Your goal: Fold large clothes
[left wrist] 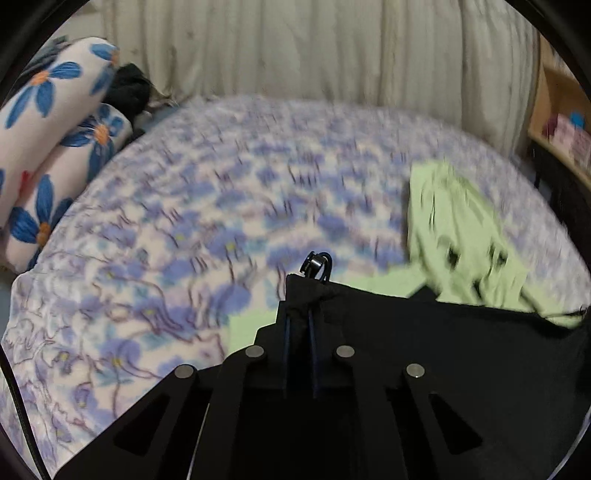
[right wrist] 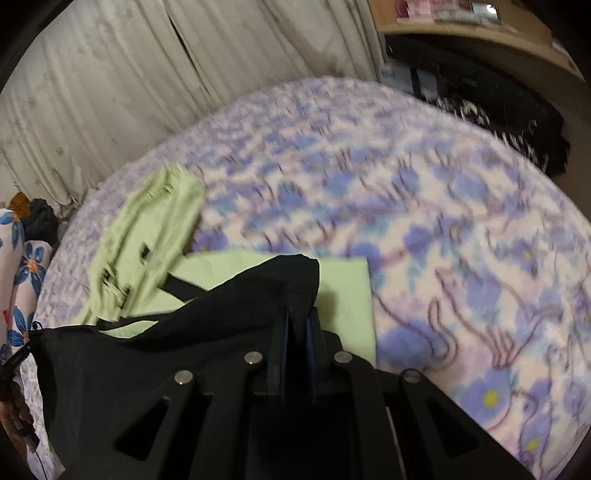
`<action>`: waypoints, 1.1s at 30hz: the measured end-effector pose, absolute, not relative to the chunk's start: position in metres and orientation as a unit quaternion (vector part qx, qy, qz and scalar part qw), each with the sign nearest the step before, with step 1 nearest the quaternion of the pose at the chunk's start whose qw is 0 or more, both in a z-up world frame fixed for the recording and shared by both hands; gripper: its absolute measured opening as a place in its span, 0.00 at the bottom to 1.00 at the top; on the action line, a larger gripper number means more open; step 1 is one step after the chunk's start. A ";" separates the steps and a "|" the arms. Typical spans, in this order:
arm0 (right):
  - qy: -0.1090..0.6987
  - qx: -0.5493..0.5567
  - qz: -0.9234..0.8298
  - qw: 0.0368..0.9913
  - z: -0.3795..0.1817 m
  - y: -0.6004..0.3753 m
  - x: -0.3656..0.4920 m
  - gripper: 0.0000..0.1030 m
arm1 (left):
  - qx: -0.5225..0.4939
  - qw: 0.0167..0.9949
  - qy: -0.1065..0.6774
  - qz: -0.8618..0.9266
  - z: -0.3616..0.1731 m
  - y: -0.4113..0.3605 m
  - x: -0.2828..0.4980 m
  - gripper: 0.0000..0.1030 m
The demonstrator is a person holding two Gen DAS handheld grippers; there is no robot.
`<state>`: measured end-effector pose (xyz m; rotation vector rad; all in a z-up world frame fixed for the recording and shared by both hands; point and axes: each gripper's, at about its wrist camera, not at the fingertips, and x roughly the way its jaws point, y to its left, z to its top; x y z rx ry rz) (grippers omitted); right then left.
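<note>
Both hand-held grippers, left (left wrist: 300,295) and right (right wrist: 299,314), pinch (blurrily) one black garment (left wrist: 443,350) over a floral blanket (left wrist: 184,221).

I see a wide bed under a fleecy white blanket printed with blue-violet flowers (left wrist: 177,229). Pale cream pleated curtains (left wrist: 295,48) hang just behind it. At my left, white bolster pillows with bold blue flowers (left wrist: 48,122) lie stacked. A light wooden shelf (right wrist: 480,33) stands on the right. Lighting is dim, indoor.
</note>
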<state>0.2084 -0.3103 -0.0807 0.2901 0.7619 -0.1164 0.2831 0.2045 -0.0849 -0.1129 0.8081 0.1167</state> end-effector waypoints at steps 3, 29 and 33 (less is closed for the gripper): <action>0.348 0.125 -0.068 0.927 -0.064 -0.303 0.222 0.07 | -0.059 0.924 0.370 0.071 -0.070 0.205 0.285 0.06; 0.390 0.097 -0.031 0.915 -0.088 -0.216 0.272 0.30 | -0.066 0.924 0.366 0.091 -0.111 0.149 0.293 0.58; 0.421 0.072 0.083 0.901 -0.104 -0.141 0.278 0.30 | -0.067 0.914 0.400 0.022 -0.122 0.104 0.296 0.58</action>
